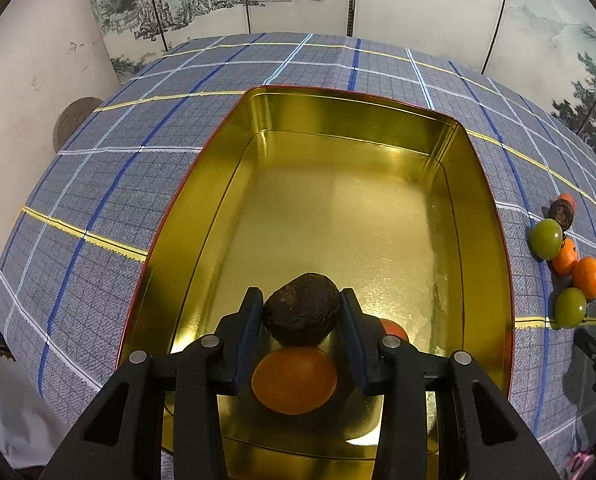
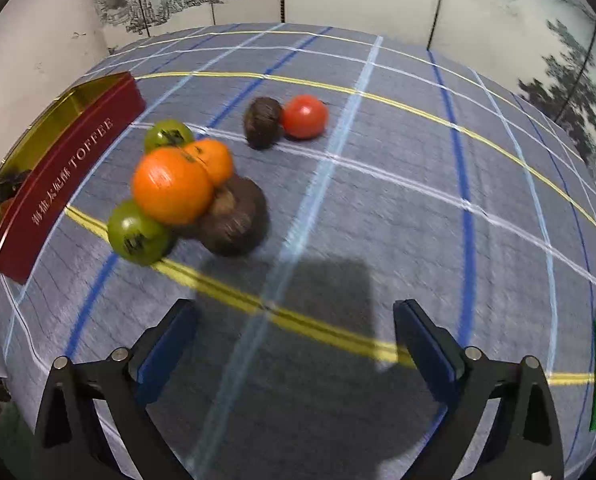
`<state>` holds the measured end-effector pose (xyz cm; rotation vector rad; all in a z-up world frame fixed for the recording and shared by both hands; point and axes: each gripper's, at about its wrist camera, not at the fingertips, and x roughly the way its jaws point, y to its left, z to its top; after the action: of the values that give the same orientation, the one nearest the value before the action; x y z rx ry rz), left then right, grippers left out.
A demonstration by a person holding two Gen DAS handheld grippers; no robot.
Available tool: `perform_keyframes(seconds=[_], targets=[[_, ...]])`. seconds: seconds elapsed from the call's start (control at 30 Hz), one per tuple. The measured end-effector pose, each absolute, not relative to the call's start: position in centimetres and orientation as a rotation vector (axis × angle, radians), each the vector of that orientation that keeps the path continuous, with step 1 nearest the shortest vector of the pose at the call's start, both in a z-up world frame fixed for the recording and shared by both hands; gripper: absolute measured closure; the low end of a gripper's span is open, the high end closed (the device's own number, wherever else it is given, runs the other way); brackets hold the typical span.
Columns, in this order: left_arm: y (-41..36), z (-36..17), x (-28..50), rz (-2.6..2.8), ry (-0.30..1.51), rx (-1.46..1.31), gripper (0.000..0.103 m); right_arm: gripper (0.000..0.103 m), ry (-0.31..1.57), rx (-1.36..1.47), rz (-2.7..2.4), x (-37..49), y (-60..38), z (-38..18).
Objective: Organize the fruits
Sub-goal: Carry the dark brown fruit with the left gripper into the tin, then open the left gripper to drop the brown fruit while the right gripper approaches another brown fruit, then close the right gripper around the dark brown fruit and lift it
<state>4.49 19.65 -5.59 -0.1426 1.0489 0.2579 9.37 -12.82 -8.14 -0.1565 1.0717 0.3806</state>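
Fruits (image 2: 178, 184) clustered near tin's wall (image 2: 58, 176), open cloth (image 2: 378, 220) rightward

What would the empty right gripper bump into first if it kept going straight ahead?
Probably just the plaid tablecloth. The open right gripper points down at bare cloth; the fruit pile, with its dark brown fruit, sits off to the left of its line, though depth is hard to judge.

left wrist: down into tin (image 1: 482, 208) | right wrist: tablecloth (image 2: 378, 220) (tin shared)
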Motion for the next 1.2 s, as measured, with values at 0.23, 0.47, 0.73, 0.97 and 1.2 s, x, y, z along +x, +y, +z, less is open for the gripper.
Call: perform_keyframes(seconds=[0.23, 0.47, 0.73, 0.97, 1.2], targets=[[19.8, -5.5, 4.4, 0.256, 1.052, -0.161, 0.062, 0.017, 1.025, -0.169, 0.42, 10.5, -10.6, -7.8], [19.8, -5.5, 4.4, 0.252, 1.052, -0.16, 0.062, 0.033, 0.979, -0.161, 0.441, 10.8, -9.8, -7.6], [19.5, -5.1, 4.0, 0.25, 1.045, -0.157, 0.051, 0.054, 0.964, -0.173, 0.473, 10.2, -9.2, -7.3], [18.9, -4.4, 3.5, 0.239, 1.028, -0.144, 0.046, 0.069, 0.964, -0.159, 0.462, 10.0, -9.4, -7.1], [18.6, -3.8, 3.0, 0.224, 1.017, -0.161, 0.043, 0.069, 0.978, -0.128, 0.47, 9.4, -10.4, -7.1]])
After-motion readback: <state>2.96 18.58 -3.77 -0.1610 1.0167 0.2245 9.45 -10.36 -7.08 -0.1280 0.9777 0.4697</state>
